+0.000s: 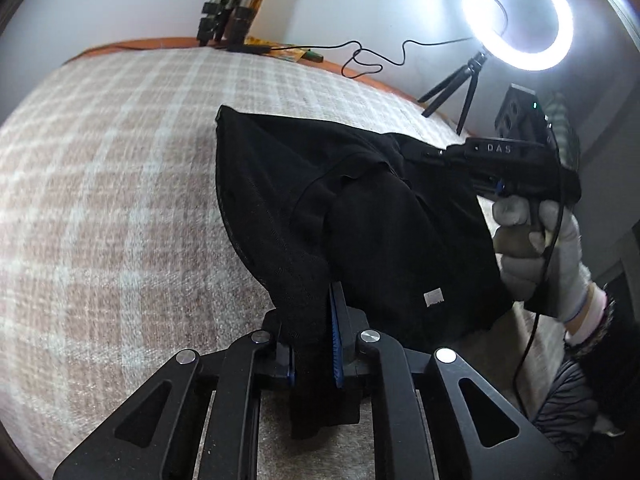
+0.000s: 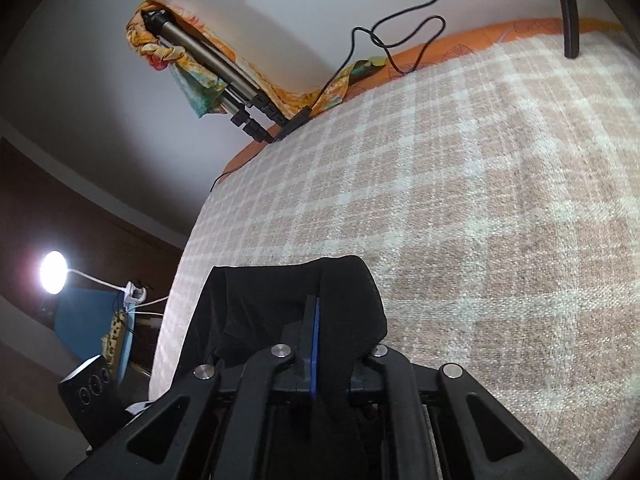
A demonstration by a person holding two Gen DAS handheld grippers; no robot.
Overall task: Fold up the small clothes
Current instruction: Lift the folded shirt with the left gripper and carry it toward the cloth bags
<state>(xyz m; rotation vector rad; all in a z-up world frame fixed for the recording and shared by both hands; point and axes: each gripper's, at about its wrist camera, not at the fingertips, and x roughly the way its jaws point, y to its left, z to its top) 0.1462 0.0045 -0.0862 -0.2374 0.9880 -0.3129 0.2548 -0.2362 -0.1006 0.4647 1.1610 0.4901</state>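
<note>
left gripper (image 1: 320,344) pinches the black garment (image 1: 360,216) above the plaid blanket (image 1: 120,184); right gripper (image 2: 320,356) pinches its other end

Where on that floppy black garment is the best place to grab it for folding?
At its edges near two corners, from the near side, as both grippers do: left gripper and right gripper each pinch the black garment, so it hangs spread between them.

The only readable lettering is "D A S", in pale spaced capitals on the black side of the right gripper (image 1: 436,160), at the right in the left wrist view. A small pale tag (image 1: 433,297) on the black garment (image 1: 360,208) carries nothing legible.
</note>
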